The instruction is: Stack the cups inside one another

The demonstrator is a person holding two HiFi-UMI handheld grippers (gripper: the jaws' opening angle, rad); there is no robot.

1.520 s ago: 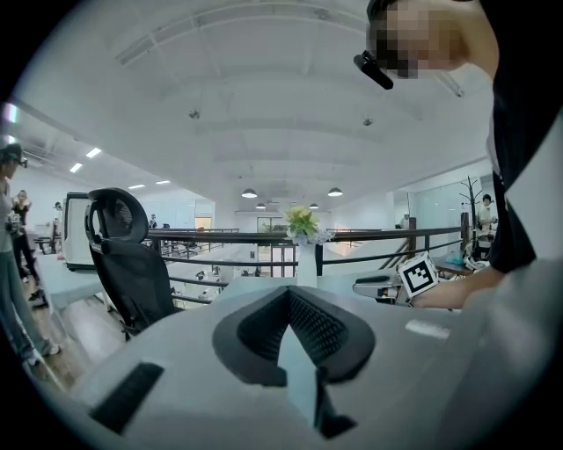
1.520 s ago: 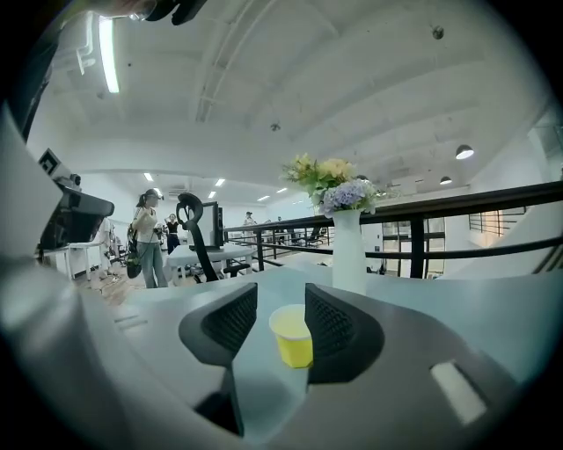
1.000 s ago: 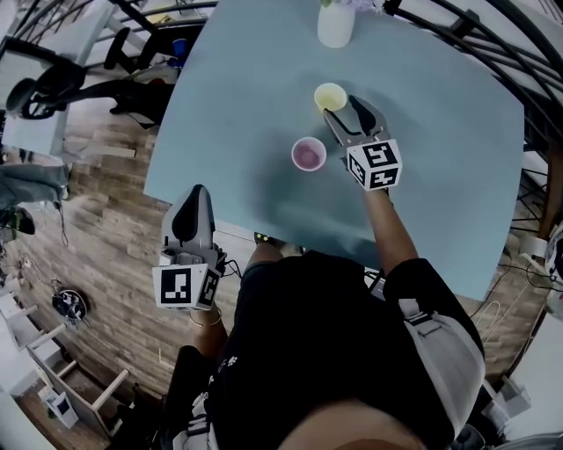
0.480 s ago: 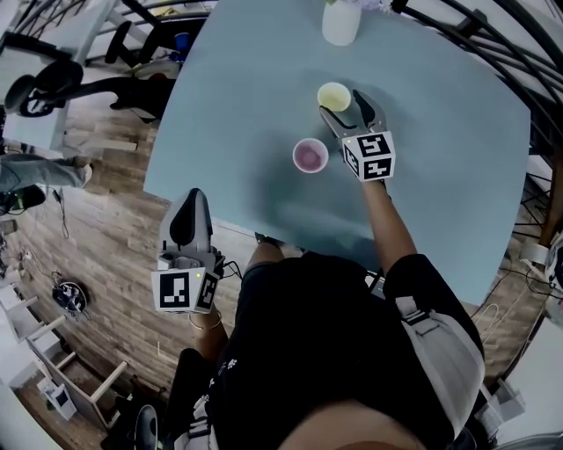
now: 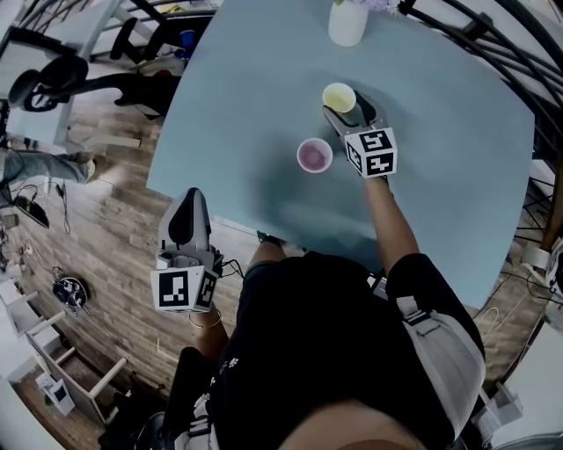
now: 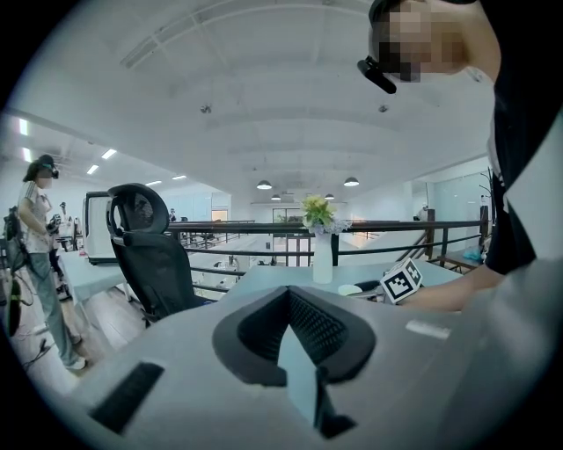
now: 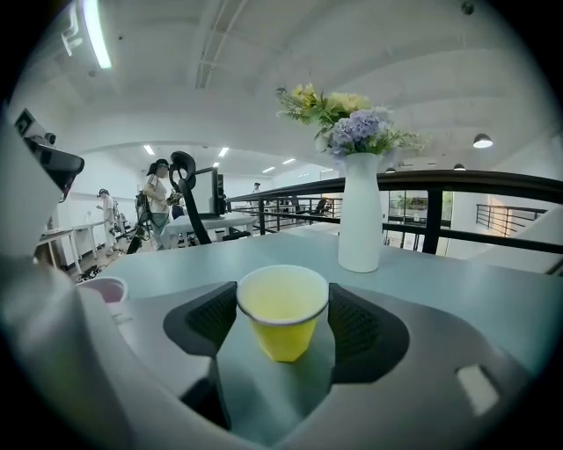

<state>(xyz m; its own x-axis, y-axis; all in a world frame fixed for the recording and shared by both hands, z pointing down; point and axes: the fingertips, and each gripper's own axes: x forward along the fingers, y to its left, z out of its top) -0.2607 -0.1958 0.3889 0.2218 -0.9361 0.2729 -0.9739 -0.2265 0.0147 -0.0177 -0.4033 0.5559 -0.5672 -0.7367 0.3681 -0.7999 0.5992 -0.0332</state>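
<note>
A yellow paper cup [image 5: 339, 96] stands upright on the pale blue table [image 5: 246, 114]. It sits between the two pads of my right gripper [image 5: 346, 105], whose jaws are closing; the pads stand right beside the cup's rim and the cup [image 7: 283, 308] keeps its round shape. A pink cup [image 5: 314, 156] stands upright just to the left of that gripper, seen low at the left edge [image 7: 104, 290] in the right gripper view. My left gripper [image 5: 192, 200] hangs off the table's near edge over the wooden floor, jaws together [image 6: 295, 338] with nothing in them.
A white vase [image 5: 347, 22] with flowers stands at the table's far side, just beyond the yellow cup [image 7: 361, 220]. A black office chair [image 6: 149, 255] and a person [image 6: 40, 255] stand off to the left. A dark railing [image 5: 493, 44] runs behind the table.
My right gripper has slid forward and a little lower, so the yellow cup now sits between its pads. The left gripper has stayed where it was.
</note>
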